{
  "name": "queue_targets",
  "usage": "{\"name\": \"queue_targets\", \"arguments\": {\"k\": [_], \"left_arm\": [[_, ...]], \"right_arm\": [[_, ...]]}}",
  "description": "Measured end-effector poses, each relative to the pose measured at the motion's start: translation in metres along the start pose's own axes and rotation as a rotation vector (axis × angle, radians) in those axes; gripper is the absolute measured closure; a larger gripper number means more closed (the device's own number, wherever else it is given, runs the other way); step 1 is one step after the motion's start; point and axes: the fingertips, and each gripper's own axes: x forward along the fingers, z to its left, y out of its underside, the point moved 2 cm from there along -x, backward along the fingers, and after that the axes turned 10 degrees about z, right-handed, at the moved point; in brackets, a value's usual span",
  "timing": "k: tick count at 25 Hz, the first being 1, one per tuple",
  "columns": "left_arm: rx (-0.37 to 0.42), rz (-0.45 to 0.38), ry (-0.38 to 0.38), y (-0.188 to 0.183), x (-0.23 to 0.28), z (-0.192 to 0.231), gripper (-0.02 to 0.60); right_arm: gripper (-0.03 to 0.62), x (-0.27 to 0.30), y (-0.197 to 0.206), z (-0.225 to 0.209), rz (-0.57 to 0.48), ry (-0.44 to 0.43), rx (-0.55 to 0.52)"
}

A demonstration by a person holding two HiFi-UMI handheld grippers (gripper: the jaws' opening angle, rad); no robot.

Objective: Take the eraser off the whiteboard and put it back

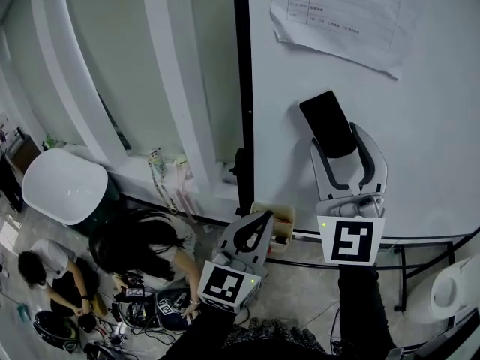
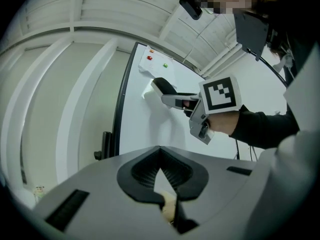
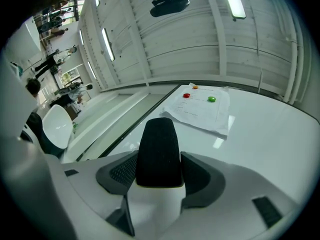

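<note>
Faces the whiteboard [image 1: 420, 126], with a paper sheet [image 1: 337, 13] pinned near its top. Holds the left tool [image 1: 257, 222] low beside the whiteboard's left frame, jaws pressed together on nothing. Clamps the right tool [image 1: 345, 147] on the eraser [image 1: 328, 124], pads tight on both long sides, in front of the whiteboard and below the paper. Probably best to hold that squeeze even, keep the eraser's flat face parallel to the whiteboard, and move square to it instead of sliding or twisting. Sits about half seated between the jaws, the rest reaching past the fingertips toward the paper. Impossible to tell whether touching the whiteboard or just clear of it.
</note>
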Motion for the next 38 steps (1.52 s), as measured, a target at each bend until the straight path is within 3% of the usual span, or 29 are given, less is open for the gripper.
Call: {"name": "queue_targets", "arguments": {"k": [5,12,38], "left_arm": [[0.012,0.008,0.019,0.004,0.001,-0.003,0.575],[-0.011,-0.007,-0.009,0.001,-0.006,-0.016,0.575],[0.067,-0.037,-0.032,-0.02,-0.041,-0.112,0.577]], "right_arm": [[0.324,-0.017,0.003,-0.002,0.007,-0.006,0.029],[0.324,-0.045,0.013,-0.008,0.014,-0.028,0.052],[0.324,-0.142,0.017,-0.053,0.011,-0.031,0.13]]}}
